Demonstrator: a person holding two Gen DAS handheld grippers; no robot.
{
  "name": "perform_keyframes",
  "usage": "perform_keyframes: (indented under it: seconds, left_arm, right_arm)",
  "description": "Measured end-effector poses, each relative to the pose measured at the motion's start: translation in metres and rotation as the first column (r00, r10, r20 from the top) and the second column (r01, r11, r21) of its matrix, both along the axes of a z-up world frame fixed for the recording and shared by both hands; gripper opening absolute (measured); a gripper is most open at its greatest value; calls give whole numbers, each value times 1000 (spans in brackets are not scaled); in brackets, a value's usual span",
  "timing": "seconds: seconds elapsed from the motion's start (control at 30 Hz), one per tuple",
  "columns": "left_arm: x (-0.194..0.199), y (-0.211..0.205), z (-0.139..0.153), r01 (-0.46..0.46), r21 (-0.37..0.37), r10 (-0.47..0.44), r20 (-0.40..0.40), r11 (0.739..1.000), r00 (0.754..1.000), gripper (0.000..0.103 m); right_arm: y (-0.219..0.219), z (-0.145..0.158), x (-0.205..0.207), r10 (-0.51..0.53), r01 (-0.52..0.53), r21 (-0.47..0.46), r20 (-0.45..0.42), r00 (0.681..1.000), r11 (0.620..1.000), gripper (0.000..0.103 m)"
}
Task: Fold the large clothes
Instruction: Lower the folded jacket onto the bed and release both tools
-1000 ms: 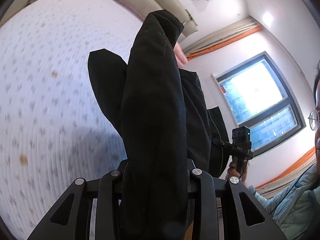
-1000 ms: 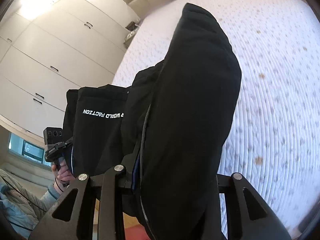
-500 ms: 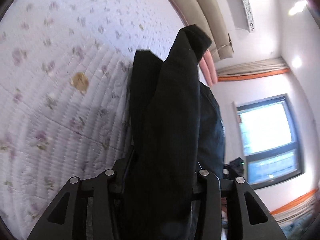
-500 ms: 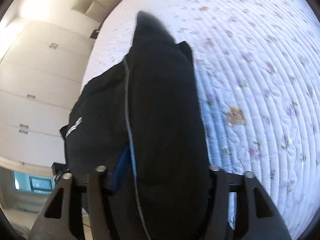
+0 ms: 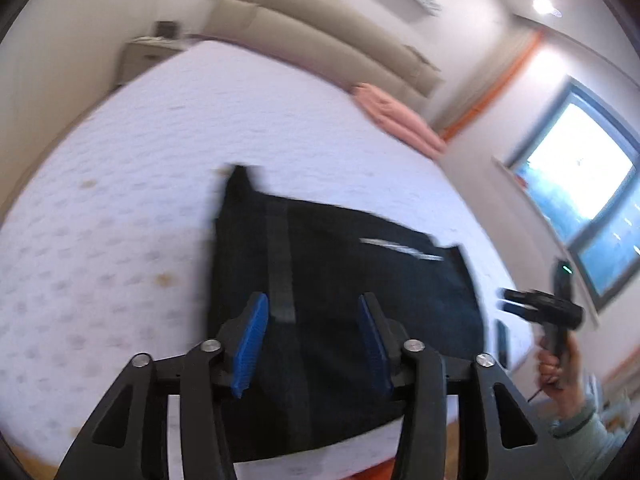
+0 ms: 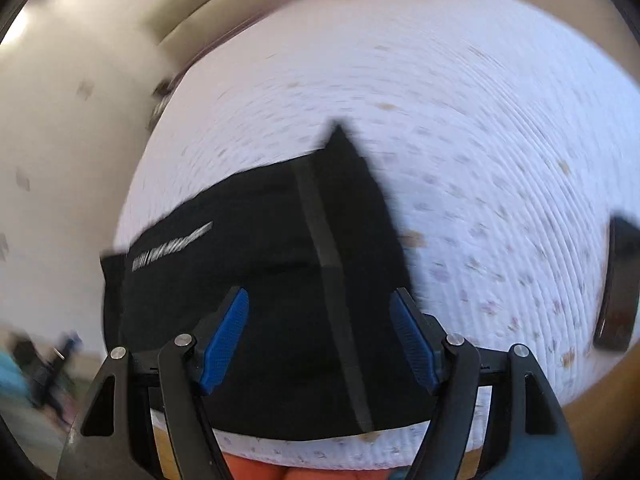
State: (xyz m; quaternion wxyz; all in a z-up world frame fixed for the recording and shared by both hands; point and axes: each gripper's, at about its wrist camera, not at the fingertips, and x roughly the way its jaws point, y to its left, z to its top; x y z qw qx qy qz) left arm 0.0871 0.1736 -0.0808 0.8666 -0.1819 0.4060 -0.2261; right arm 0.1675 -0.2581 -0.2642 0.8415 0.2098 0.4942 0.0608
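One black garment (white lettering on it) lies flat at the near edge of the bed. Two grippers, left gripper and right gripper, hover above it, both spread wide and holding nothing.

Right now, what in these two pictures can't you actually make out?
- White lettering on the black garment: motion blur, both views; unreadable.
- Garment's near edge: hidden behind the left gripper and right gripper fingers.
- Dark object on the bed: cut off by the right view's edge.
- Pink cloth: blurred, kind unclear.
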Motion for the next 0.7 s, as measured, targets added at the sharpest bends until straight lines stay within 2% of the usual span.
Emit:
perform_keyframes:
  seconds: [0.03,0.1,0.2,0.23,0.3,0.4,0.53,0.6,0.7]
  left_arm:
    - [3,-15,-1,28,1,-28,-1,1000,1000,53]
    - [13,-60,-4,60,76,-59,-16,995,998,53]
    - [37,-110,-36,109,131,-97,-91,985,991,53]
    - [42,-118,-48,117,147,-100,-122,982,988,53]
    - [53,-131,-80,119,188,-78,-213,975,974,52]
    - [62,-133,-97,92,186,-42,-255,978,966,52]
    - [70,-129,-90,91,146,-48,-276,985,960,52]
    - [60,-121,-71,95,129,-58,-264,987,963,53]
    - [44,-111,-46,83,154,-48,-219,984,974,53]
  right_arm:
    - [24,1,4,46,-46,-33,0,999,998,76]
    - [63,-1,14,101,-101,-88,-4,995,991,76]
    - [103,-23,26,125,-130,-165,-39,991,978,76]
    - [109,-27,19,125,-134,-179,-62,990,975,76]
    - [120,-59,28,117,-150,-197,-171,978,969,76]
    - [125,-74,29,114,-152,-216,-179,977,964,76]
    - [133,-74,26,112,-153,-246,-172,979,957,77]
    - [129,-66,21,106,-139,-209,-161,981,968,76]
    - [123,-40,-1,97,-117,-165,-123,988,979,76]
